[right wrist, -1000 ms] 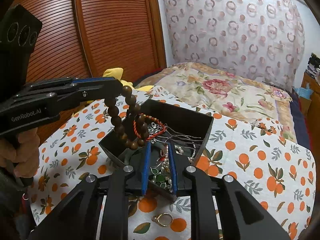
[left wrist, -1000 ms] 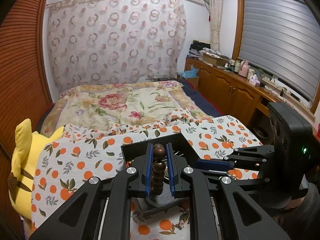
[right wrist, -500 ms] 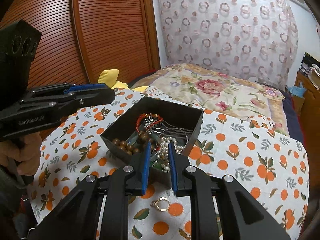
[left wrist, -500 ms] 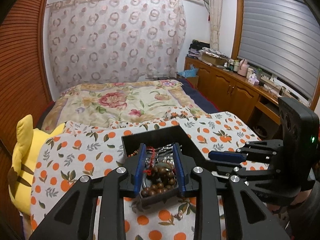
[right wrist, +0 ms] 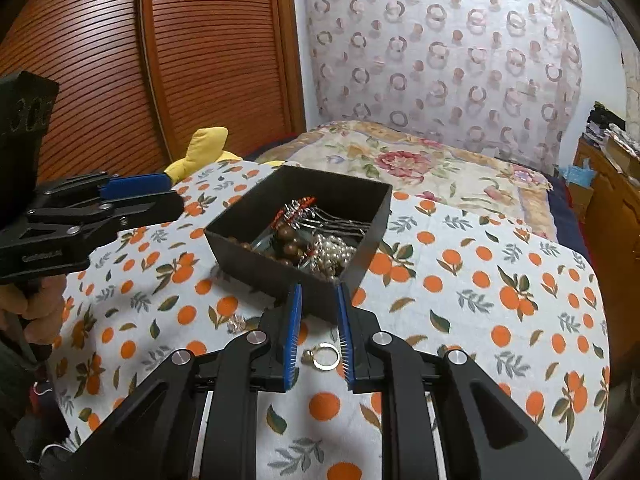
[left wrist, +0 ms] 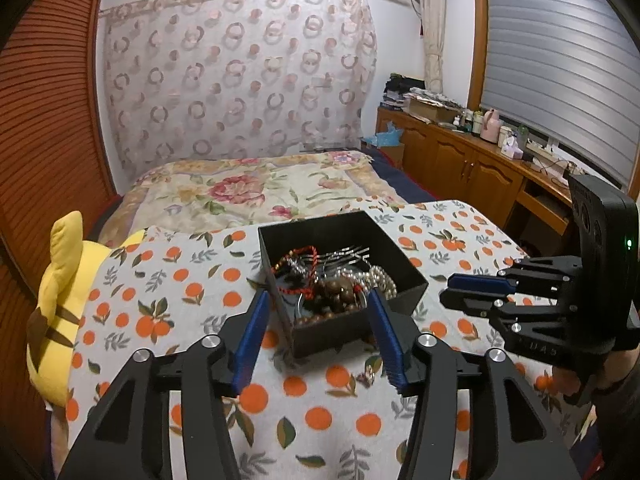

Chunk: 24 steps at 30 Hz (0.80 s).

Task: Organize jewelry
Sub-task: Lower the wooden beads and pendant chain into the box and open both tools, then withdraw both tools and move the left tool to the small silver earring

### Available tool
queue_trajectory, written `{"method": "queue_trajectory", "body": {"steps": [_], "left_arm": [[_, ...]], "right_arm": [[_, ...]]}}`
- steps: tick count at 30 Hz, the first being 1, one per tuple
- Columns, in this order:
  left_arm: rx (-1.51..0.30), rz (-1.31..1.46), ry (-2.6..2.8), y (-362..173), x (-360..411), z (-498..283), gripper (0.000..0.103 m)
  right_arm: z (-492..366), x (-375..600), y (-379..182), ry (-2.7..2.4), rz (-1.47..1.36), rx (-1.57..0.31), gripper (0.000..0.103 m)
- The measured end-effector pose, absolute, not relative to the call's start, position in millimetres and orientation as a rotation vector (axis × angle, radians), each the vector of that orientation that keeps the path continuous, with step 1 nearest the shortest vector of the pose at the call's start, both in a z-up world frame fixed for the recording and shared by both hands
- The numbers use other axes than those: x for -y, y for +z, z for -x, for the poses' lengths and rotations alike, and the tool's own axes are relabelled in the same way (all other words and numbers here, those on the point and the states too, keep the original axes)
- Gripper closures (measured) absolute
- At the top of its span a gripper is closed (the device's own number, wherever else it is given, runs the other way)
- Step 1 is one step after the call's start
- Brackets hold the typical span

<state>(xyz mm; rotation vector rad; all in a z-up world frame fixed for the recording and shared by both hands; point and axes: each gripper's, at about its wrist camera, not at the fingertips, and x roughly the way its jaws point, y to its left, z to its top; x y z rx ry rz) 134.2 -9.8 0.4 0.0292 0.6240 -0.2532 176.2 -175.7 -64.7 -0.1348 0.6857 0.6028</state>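
A black open box (left wrist: 400, 256) (right wrist: 372, 216) sits on the orange-print cloth and holds a brown wooden bead bracelet (left wrist: 336, 300) (right wrist: 290, 240), a red cord bracelet (left wrist: 298, 266), pearls (right wrist: 332, 252) and silver chains. My left gripper (left wrist: 318, 300) is open and empty, its fingers on either side of the box's near corner. My right gripper (right wrist: 318, 292) is open and empty just before the box. A gold ring (right wrist: 324, 356) lies on the cloth between its fingers. A small silver piece (right wrist: 238, 322) lies to the left.
The orange-print cloth (right wrist: 480, 300) covers a table beside a bed with a floral quilt (left wrist: 248, 192). A yellow plush toy (left wrist: 60, 304) lies at the left edge. Wooden cabinets (left wrist: 460, 168) stand at the right. A small trinket (left wrist: 368, 376) lies near the box.
My left gripper opened and dropped the brown bead bracelet into the box, then drew back. My right gripper also pulled back from the box and opened a little wider.
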Motion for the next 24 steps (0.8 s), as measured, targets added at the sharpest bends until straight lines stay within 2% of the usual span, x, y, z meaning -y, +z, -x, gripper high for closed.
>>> {"method": "queue_trajectory", "body": {"steps": [6, 24], "left_arm": [[-0.633, -0.035, -0.25, -8.5, 6.4, -120.9, 0.041], [-0.753, -0.061, -0.277, -51.4, 13.4, -124.3, 0.041]], "right_arm": [[-169.9, 181.9, -71.7, 0.585, 0.143, -0.699, 0.083], [-177.5, 157.2, -103.5, 0.647, 0.206, -0.812, 0.083]]}}
